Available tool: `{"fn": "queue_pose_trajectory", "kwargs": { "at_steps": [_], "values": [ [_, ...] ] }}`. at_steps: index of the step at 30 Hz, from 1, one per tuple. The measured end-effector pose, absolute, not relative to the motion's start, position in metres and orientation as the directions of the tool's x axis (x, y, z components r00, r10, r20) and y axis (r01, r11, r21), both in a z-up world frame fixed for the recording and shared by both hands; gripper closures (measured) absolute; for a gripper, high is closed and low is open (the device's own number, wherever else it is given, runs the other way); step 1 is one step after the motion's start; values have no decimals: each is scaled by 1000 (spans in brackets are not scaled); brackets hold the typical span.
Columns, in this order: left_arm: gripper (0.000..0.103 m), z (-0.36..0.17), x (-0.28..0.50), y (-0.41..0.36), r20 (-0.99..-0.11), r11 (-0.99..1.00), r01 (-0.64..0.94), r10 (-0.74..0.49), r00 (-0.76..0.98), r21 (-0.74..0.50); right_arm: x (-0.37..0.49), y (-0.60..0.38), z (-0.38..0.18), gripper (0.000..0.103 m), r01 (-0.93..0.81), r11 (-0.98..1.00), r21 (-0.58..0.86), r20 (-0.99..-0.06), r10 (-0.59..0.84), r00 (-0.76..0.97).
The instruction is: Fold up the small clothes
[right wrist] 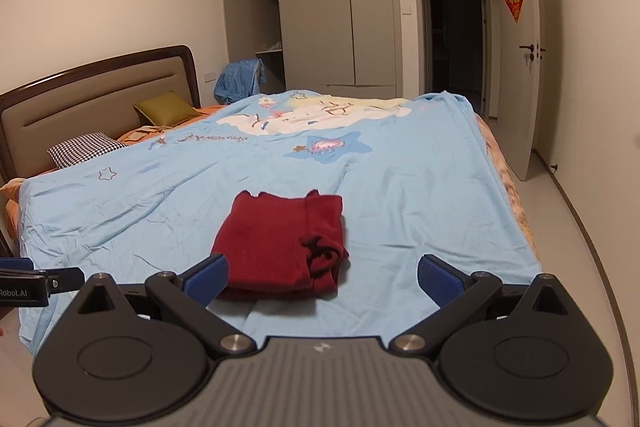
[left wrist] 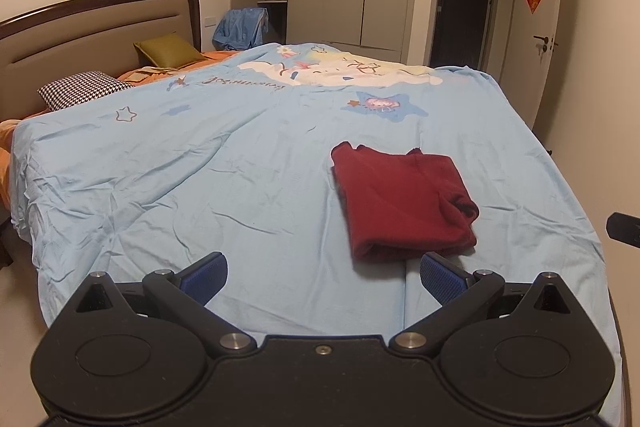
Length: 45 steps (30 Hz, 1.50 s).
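The left gripper (left wrist: 324,277) holds its blue ribbed pads (left wrist: 206,277) spread wide with nothing between them, low in its frame, and the right gripper (right wrist: 322,277) stands the same way, its pads (right wrist: 434,277) parted and empty. Both hover above the near edge of the bed without touching cloth. The task's thing, a dark red garment (left wrist: 402,201), lies already doubled into a rough rectangle on the light blue duvet cover (left wrist: 200,187): right of centre in the left wrist view, centre of frame in the right wrist view (right wrist: 280,247), just beyond the fingertips. It looks like soft, matte knit, thick at the layered near edge, with a puckered bunch at its right corner. The fold appears nearly done; to finish well, each gripper would probably pinch a near corner through all layers, lift only slightly, carry the edge over evenly, then flatten the bunched corner. The thin, creased cotton beneath could be pinched along with the garment, so a shallow bite seems wise. Farther out, a houndstooth pillow (left wrist: 84,89) and an olive cushion (left wrist: 170,49) sit at upper left against the padded headboard (left wrist: 100,23).
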<state>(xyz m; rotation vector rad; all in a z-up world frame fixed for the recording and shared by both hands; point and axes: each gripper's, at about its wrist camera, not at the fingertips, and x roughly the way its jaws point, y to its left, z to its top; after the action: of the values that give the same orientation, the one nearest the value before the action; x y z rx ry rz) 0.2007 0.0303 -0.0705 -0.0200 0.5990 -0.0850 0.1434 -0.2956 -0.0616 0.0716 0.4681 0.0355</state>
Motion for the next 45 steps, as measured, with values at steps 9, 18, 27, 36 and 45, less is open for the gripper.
{"fn": "queue_pose_trajectory", "kwargs": {
  "at_steps": [9,18,27,36,45],
  "values": [
    [1,-81,183,36,-568,996,88,-93,818,-36,118,-292,-76,0,28,994,103,-496,27,868],
    [1,-94,164,37,-592,995,96,-91,801,-23,102,-287,-87,0,25,994,107,-527,35,849],
    [1,-99,154,34,-604,996,91,-86,792,-22,95,-290,-92,0,24,993,119,-535,44,844],
    [1,-98,151,28,-602,996,90,-80,795,-14,92,-298,-95,0,28,991,132,-538,48,841],
    [1,-97,151,25,-607,995,102,-86,790,-8,88,-304,-96,0,39,989,141,-540,44,841]
  ]
}}
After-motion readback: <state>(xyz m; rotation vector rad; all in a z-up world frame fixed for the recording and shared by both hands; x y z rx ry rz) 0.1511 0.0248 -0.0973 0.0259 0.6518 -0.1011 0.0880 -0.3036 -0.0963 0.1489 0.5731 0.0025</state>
